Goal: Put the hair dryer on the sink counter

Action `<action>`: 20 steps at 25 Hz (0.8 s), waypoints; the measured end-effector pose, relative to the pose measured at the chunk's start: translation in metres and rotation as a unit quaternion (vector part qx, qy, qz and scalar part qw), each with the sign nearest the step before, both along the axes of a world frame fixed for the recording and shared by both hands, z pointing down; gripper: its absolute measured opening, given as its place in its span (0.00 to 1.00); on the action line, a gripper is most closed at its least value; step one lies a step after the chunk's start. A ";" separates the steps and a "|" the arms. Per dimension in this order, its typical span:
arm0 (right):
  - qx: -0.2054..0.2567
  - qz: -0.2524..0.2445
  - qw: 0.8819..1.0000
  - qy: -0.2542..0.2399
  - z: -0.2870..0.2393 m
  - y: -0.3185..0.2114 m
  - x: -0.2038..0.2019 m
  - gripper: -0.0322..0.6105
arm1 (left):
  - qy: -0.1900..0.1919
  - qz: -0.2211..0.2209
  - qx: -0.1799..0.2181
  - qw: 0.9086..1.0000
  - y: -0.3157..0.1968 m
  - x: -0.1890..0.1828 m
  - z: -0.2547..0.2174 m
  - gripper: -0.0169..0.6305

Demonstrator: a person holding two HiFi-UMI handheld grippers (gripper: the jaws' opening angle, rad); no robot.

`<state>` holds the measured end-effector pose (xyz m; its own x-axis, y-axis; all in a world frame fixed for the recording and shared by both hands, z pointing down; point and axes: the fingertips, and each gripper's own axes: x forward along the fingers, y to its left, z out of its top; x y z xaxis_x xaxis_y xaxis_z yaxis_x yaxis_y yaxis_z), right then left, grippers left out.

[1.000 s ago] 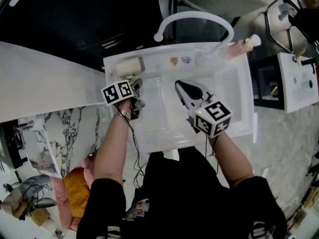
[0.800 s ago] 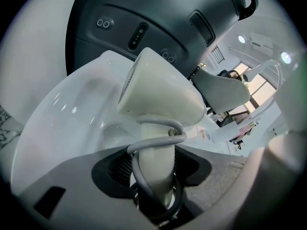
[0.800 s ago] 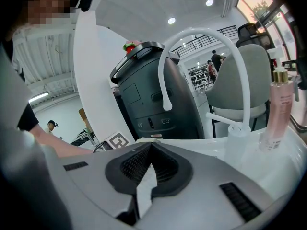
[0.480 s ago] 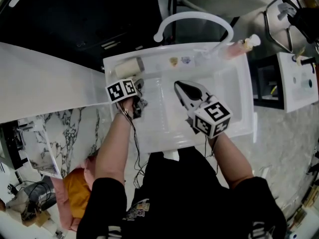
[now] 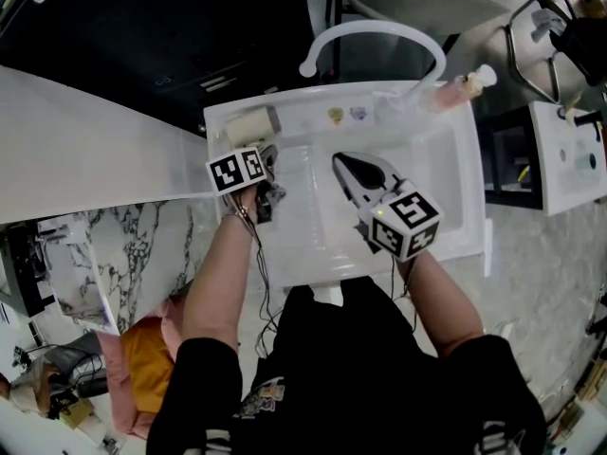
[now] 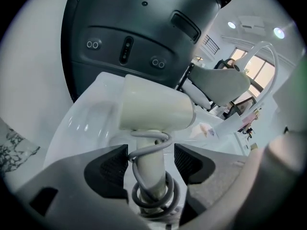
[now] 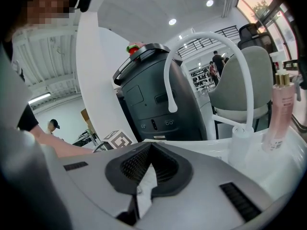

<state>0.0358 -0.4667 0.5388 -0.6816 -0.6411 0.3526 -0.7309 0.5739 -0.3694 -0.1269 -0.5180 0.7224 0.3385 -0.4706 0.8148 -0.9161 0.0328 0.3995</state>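
Note:
The cream hair dryer [image 5: 248,124] lies on the back left corner of the white sink's counter [image 5: 214,121]. In the left gripper view its barrel [image 6: 156,110] lies crosswise, and its handle, wound with grey cord, runs back between my jaws. My left gripper [image 5: 262,154] has just been opening. Its pads [image 6: 111,166] stand either side of the handle with a gap on the right, the cord brushing the left pad. My right gripper [image 5: 340,163] hovers over the basin, shut with nothing in it; its tips [image 7: 151,145] meet.
A white arched faucet [image 5: 379,34] and a pink pump bottle [image 5: 457,87] stand along the sink's back rim. A dark grey machine [image 6: 139,37] rises right behind the sink. A marble-patterned surface [image 5: 133,245] lies to the left.
The left gripper's marker cube has edged right and rolled a little. The hair dryer stays on the sink's corner. The right gripper has not moved.

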 end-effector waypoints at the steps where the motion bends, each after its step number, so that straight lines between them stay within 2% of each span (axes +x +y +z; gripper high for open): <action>1: 0.001 0.000 1.000 0.000 -0.001 0.001 -0.001 0.05 | 0.000 0.000 0.003 1.000 0.001 -0.001 -0.003 0.46; 9: 0.014 -0.004 1.000 -0.001 -0.013 0.018 -0.009 0.05 | 0.013 0.003 0.043 0.999 0.024 -0.005 -0.037 0.46; 17: 0.032 -0.007 0.999 0.002 -0.031 0.038 -0.027 0.05 | 0.025 0.021 0.122 0.992 0.053 -0.009 -0.100 0.46; 20: 0.040 -0.009 0.999 0.004 -0.040 0.047 -0.037 0.05 | 0.026 0.027 0.158 0.987 0.065 -0.012 -0.130 0.42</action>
<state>-0.0013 -0.4200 0.4991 -0.6911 -0.6550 0.3056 -0.7225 0.6149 -0.3161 -0.1393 -0.4525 0.5927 0.4075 -0.6790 0.6106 -0.8910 -0.1492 0.4287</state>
